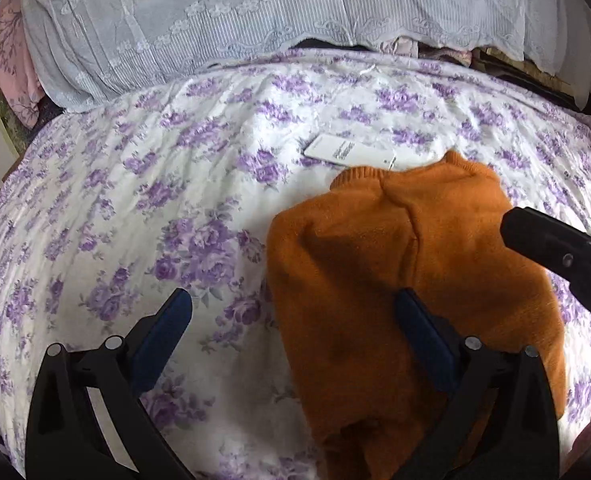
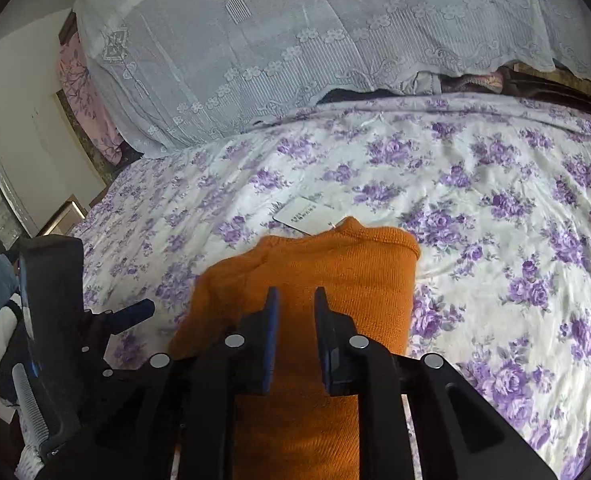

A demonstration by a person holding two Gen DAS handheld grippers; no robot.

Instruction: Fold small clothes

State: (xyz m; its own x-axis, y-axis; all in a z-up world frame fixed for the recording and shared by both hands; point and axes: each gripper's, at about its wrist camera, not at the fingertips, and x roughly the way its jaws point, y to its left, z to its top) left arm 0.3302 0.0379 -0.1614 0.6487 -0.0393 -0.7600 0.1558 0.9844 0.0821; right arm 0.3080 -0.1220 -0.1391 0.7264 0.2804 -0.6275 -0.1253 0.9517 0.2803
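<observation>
Right gripper (image 2: pixel 294 300): jaws slightly parted, nothing pinched, directly above orange sweater (image 2: pixel 315 280). Left gripper (image 1: pixel 291 308): jaws spread wide, straddling sweater's left edge. Sweater flat on floral bedspread (image 2: pixel 495 208), long axis running away toward paper tag (image 2: pixel 299 213); right hand nearer.

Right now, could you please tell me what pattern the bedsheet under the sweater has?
The bedsheet is white with purple flowers, clearest in the right wrist view.

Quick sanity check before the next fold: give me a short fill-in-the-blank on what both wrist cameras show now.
1. The folded sweater is ____ in colour.
2. The bedspread carries ____ flowers.
3. A white paper tag lies at the sweater's ____ end.
4. The left gripper jaws stand wide ____.

Missing words: orange; purple; collar; open
</observation>
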